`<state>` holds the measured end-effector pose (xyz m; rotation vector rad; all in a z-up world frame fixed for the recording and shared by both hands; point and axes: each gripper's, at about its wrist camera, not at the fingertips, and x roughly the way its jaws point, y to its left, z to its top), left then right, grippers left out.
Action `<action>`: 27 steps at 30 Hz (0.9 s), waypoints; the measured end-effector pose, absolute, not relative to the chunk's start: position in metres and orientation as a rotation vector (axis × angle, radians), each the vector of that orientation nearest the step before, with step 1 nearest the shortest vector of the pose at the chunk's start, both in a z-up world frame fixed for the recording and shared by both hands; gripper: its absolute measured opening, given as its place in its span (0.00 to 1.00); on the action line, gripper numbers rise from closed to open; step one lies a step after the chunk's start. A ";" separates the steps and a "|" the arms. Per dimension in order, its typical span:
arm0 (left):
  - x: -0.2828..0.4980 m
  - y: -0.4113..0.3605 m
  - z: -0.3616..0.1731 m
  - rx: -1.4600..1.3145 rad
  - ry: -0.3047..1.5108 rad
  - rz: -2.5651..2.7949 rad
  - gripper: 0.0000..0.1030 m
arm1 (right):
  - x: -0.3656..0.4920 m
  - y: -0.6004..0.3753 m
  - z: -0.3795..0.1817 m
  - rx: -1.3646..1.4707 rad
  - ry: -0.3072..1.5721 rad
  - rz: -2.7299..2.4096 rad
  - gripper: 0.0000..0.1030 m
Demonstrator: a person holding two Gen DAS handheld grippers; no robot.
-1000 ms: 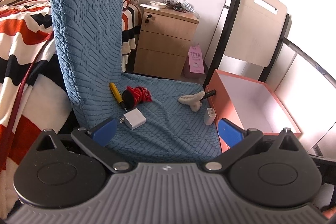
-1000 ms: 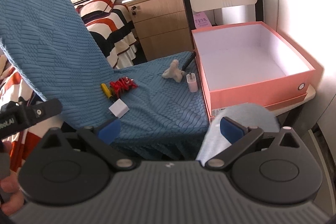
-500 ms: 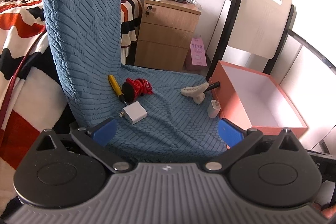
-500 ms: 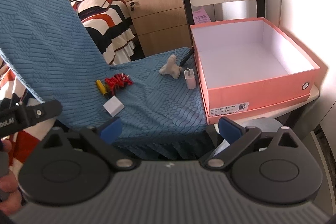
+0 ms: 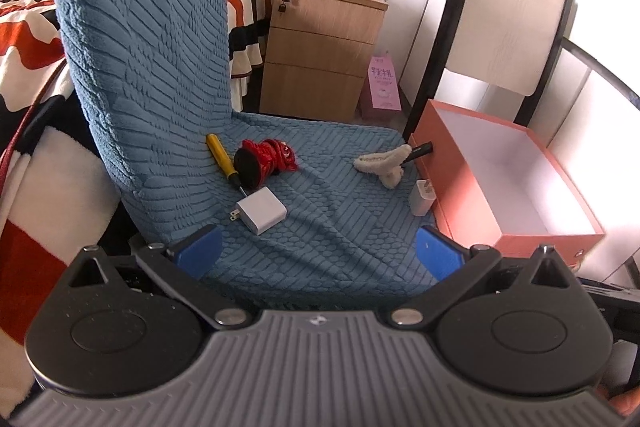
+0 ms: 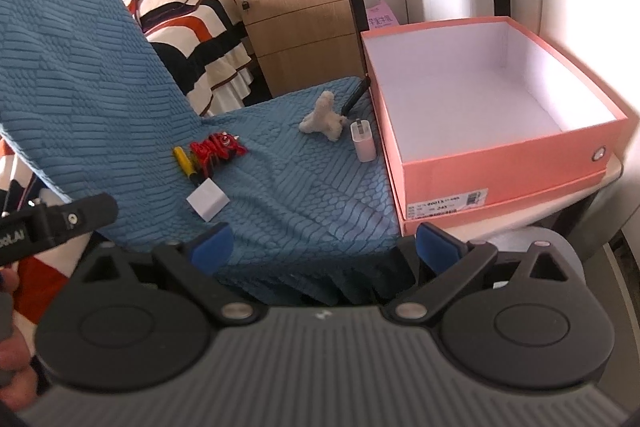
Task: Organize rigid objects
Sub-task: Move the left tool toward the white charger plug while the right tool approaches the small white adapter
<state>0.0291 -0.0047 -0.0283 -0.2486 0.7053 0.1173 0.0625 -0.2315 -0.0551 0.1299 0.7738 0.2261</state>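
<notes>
Left wrist view, change: over the last second the camera has closed in on the blue-covered chair seat (image 5: 320,227); the objects sit larger and more central than before.
Left wrist view, jaws: the left gripper (image 5: 318,253) is spread wide and holds nothing.
Left wrist view, objects: flat white charger (image 5: 261,209) at centre, just past the left fingertip; yellow-handled screwdriver (image 5: 222,157) and red toy (image 5: 266,161) behind it, touching; fuzzy cream hair clip (image 5: 382,165) and black pen (image 5: 420,149) centre right; small white plug (image 5: 422,197) just beside the pink box (image 5: 452,187), right of frame.
Right wrist view, change: this camera has also advanced, and the box has grown to fill the upper right.
Right wrist view, jaws: the right gripper (image 6: 320,247) is likewise spread wide and empty.
Right wrist view, objects: small white plug (image 6: 363,141) at centre stands against the pink box (image 6: 500,163), which is empty; flat white charger (image 6: 208,201) lower left.
Meaning: nothing is packed yet; both grippers look to be approaching first picks, probably the charger on the left and the plug on the right.
</notes>
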 end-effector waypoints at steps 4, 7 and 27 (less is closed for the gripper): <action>0.045 0.003 -0.040 -0.269 0.720 0.110 1.00 | 0.074 -0.225 -0.059 0.105 0.763 0.238 0.91; 0.058 0.007 -0.047 -0.274 0.724 0.112 1.00 | 0.084 -0.220 -0.064 0.089 0.759 0.230 0.82; 0.138 0.027 -0.110 -0.213 0.778 0.070 1.00 | 0.156 -0.179 -0.100 -0.036 0.703 0.195 0.77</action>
